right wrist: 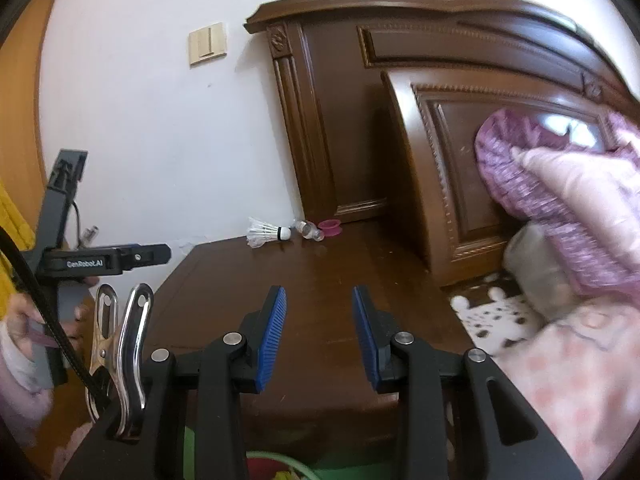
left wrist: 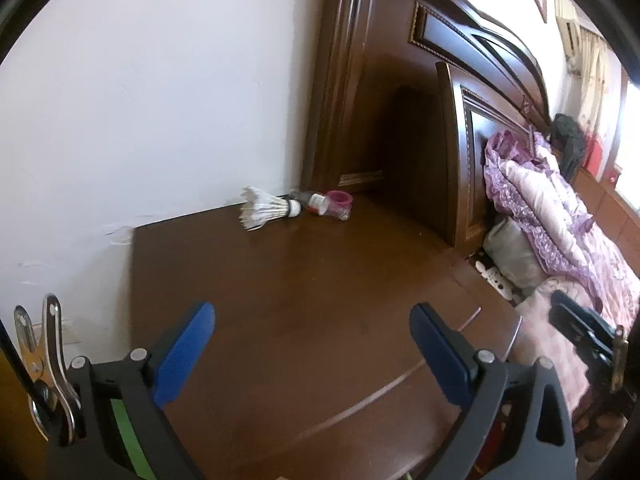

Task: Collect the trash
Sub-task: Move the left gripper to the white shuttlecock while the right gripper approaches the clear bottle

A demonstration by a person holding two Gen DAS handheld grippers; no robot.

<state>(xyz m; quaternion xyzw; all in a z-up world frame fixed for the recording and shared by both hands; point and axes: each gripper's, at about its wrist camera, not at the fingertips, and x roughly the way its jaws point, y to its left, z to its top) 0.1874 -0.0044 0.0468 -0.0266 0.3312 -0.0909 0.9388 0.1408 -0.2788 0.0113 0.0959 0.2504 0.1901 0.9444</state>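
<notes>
Brown nightstand (left wrist: 320,320) with toppled clear bottle (left wrist: 324,204), contents unclear; both claws (left wrist: 312,344) (right wrist: 319,334) apart, empty.

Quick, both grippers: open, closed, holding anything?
Left gripper: open, empty, above the nightstand.
Right gripper: open, empty.
</notes>
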